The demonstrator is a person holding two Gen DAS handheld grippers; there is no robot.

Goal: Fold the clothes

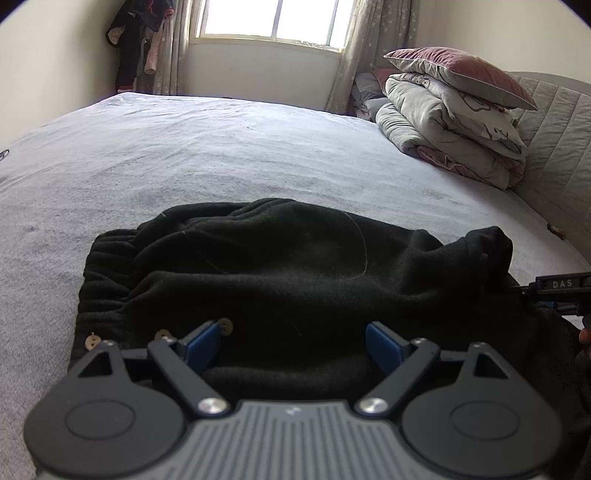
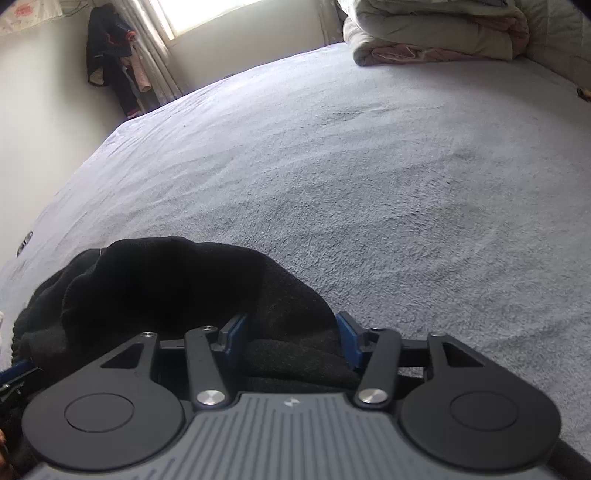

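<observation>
Your left gripper (image 1: 291,341) spread wide over the black garment (image 1: 288,273) at lower centre, your right gripper (image 2: 291,332) straddling its bunched edge, whether pinching unclear, grey bedsheet (image 2: 369,184) beyond.

I see the garment (image 1: 280,266) lying on the bed (image 1: 221,155), at its near edge. Beyond the garment, at the bed's far right corner, a folded quilt (image 1: 443,136) rests against the headboard (image 1: 554,129) with a pillow (image 1: 458,70) on top. Past the bed's far side is a window (image 1: 273,18); clothes (image 1: 136,44) hang to its left.
</observation>
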